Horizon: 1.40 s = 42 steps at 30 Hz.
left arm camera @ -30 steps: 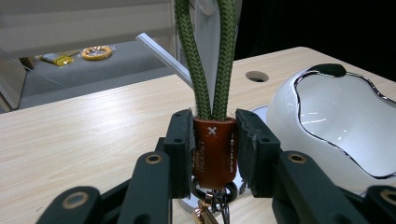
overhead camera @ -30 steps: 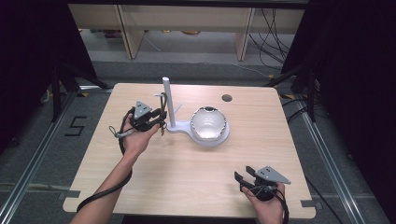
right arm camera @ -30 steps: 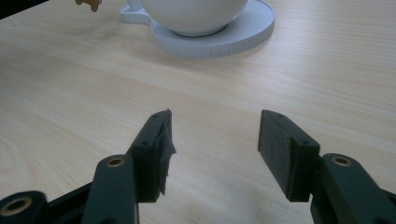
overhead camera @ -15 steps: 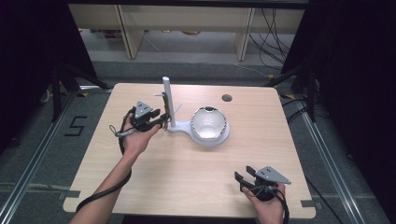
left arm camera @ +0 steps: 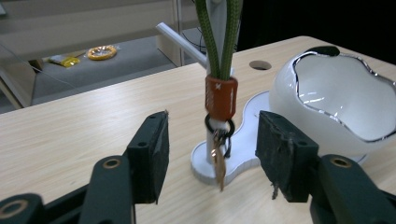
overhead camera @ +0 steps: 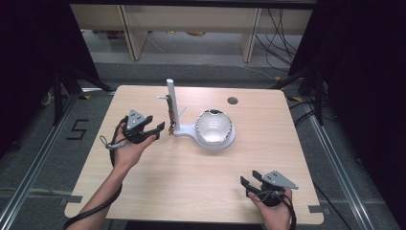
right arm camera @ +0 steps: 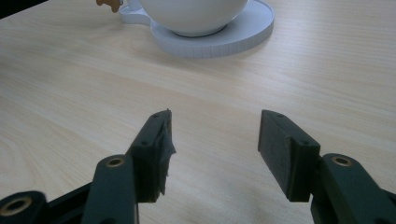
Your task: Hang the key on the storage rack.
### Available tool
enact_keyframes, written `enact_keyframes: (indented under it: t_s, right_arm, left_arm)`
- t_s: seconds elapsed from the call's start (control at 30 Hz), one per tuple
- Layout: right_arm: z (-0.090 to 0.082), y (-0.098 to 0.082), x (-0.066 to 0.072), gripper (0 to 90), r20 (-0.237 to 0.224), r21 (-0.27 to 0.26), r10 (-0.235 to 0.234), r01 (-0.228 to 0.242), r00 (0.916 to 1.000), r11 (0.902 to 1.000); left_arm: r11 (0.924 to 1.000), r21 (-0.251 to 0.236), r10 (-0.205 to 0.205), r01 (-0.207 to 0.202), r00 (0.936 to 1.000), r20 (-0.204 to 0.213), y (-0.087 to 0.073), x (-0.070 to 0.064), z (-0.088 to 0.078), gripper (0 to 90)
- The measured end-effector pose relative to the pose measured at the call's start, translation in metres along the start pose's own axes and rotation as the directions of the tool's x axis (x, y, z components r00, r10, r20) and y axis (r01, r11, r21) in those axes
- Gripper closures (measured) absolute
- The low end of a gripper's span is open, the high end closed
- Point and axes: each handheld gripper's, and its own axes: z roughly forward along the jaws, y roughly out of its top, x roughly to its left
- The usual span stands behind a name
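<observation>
A white stand (overhead camera: pixel 171 98) with an upright post rises from the table, its base joined to a white bowl (overhead camera: pixel 214 127). From the post hangs a green lanyard (left arm camera: pixel 219 37) with an orange collar (left arm camera: pixel 221 97), a black ring and a brass key (left arm camera: pixel 217 161). My left gripper (overhead camera: pixel 159 130) is open just left of the post. In the left gripper view the key hangs between and a little beyond my left gripper's (left arm camera: pixel 212 156) jaws, untouched. My right gripper (overhead camera: pixel 248 182) stands open near the table's front right edge. In its own view my right gripper (right arm camera: pixel 214 154) holds nothing.
The bowl's round white base (right arm camera: pixel 210 32) lies ahead of the right gripper. A round cable hole (overhead camera: pixel 232 100) sits in the wooden table (overhead camera: pixel 158 182) at the back. Shelving legs and cables stand beyond the far edge.
My left gripper has drawn slightly left, away from the post, still open. The right gripper has not moved.
</observation>
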Motion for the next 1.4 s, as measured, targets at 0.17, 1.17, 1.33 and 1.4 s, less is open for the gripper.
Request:
enact_keyframes:
  t_s: [0.17,1.17,1.33,1.4]
  right_arm:
    - [-0.001,0.0,0.0,45.6,-0.005,0.001,0.011,-0.011,0.9999,0.9999]
    - [0.003,-0.002,0.004,45.0,-0.005,0.009,0.031,-0.031,0.9995,0.9995]
    - [0.003,-0.002,0.002,44.9,-0.008,0.016,0.002,-0.002,1.0,0.9999]
    - [0.005,-0.003,0.001,44.8,0.005,0.016,-0.017,0.017,0.9998,0.9997]
  left_arm:
    - [1.0,0.0,0.003,-0.003,1.0,-0.008,-0.009,0.004,-0.014,41.4]
    - [0.9987,-0.02,-0.048,0.046,0.9966,-0.067,-0.115,0.004,-0.081,39.1]
    - [0.9984,-0.017,-0.056,0.054,0.9953,-0.08,-0.124,0.003,-0.081,38.2]
    - [0.9982,-0.031,-0.053,0.051,0.9951,-0.083,-0.125,0.003,-0.081,38.2]
